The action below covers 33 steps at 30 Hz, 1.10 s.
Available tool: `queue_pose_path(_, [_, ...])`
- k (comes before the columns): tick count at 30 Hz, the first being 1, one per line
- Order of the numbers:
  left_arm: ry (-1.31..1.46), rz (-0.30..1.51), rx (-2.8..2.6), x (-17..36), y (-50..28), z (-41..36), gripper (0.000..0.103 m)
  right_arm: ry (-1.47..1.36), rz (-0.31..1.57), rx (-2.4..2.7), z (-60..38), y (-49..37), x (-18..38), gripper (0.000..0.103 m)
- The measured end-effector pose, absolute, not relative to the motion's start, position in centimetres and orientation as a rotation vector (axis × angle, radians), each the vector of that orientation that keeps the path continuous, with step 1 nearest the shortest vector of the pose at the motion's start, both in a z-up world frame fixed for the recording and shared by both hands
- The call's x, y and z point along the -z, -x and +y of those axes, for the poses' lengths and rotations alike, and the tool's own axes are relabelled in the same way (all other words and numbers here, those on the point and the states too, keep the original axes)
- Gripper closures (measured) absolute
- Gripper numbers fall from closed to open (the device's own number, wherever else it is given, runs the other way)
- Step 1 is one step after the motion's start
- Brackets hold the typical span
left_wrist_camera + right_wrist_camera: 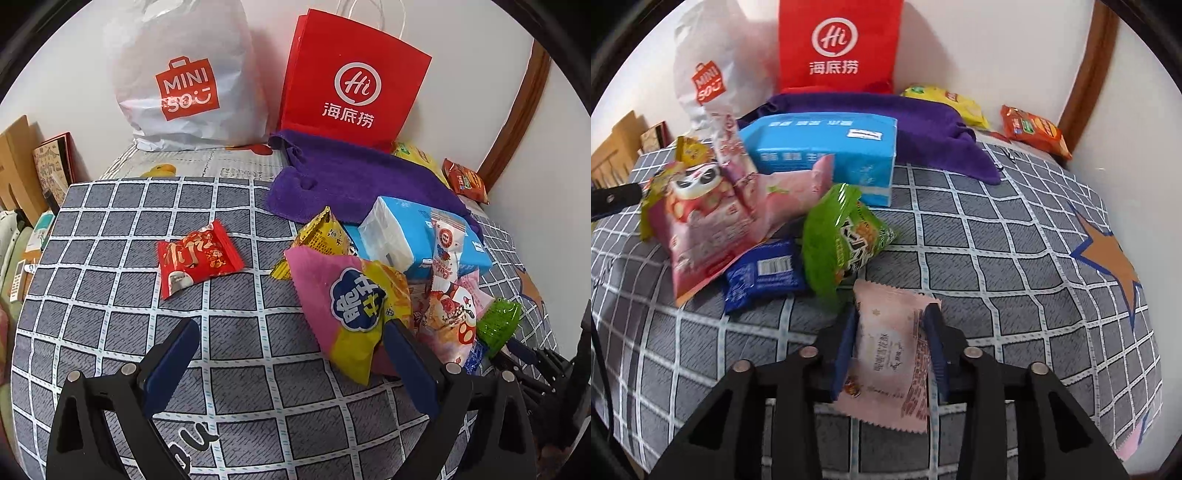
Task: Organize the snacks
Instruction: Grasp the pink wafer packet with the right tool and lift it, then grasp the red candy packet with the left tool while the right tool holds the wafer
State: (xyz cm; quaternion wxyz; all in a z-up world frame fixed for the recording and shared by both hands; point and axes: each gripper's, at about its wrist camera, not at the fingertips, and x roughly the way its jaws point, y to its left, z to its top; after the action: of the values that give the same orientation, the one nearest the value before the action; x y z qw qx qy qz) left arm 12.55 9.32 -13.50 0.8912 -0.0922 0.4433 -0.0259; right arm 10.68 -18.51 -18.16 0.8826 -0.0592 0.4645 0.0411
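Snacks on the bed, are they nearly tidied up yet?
Not nearly. One red packet lies apart on the checked cover, maybe already sorted. The right gripper holds a pale pink packet. The left gripper is open and empty. A mixed pile beside the blue tissue pack remains.

White bag (184, 74): "MINISO"; red bag (351, 74): "Hi 海底捞"

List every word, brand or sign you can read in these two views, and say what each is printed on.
"MINI SO": white plastic bag.
"Hi" and "海底捞": red paper bag.
Blue tissue pack: print blurred.
Pale pink packet in right gripper: too blurred.
Other snack wrappers: unreadable.
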Motion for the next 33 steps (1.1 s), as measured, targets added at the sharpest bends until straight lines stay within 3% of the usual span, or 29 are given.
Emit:
queue_pose_path(3, [0.19,0.922,0.053,13.5,-12.4,9.4,0.004,0.136,0.967,-0.08,-18.4,-10.8,18.1,0.056])
queue_pose_path(15, [0.213,0.921,0.045,13.1,-12.3,10.3,0.004,0.095,0.992,-0.107,-19.7,-10.1,18.0,0.044])
queue_pose_path(22, [0.21,0.922,0.031,13.0,-12.1,10.3,0.004,0.037,0.989,-0.114,-20.5,-10.2,18.5,0.042])
queue_pose_path(24, [0.207,0.918,0.016,12.8,-11.9,10.7,0.004,0.019,0.982,-0.112,-20.4,-10.3,18.7,0.046])
queue_pose_path(25, [0.207,0.913,0.01,12.7,-11.8,11.0,0.004,0.024,0.975,-0.117,-20.3,-10.2,18.6,0.057])
queue_pose_path(28, [0.181,0.906,-0.03,12.4,-11.5,11.9,0.004,0.1,0.936,-0.134,-19.1,-9.7,18.5,0.063])
queue_pose_path(33, [0.168,0.923,-0.11,12.6,-11.6,14.3,0.004,0.154,0.897,-0.141,-18.9,-9.7,18.3,0.064])
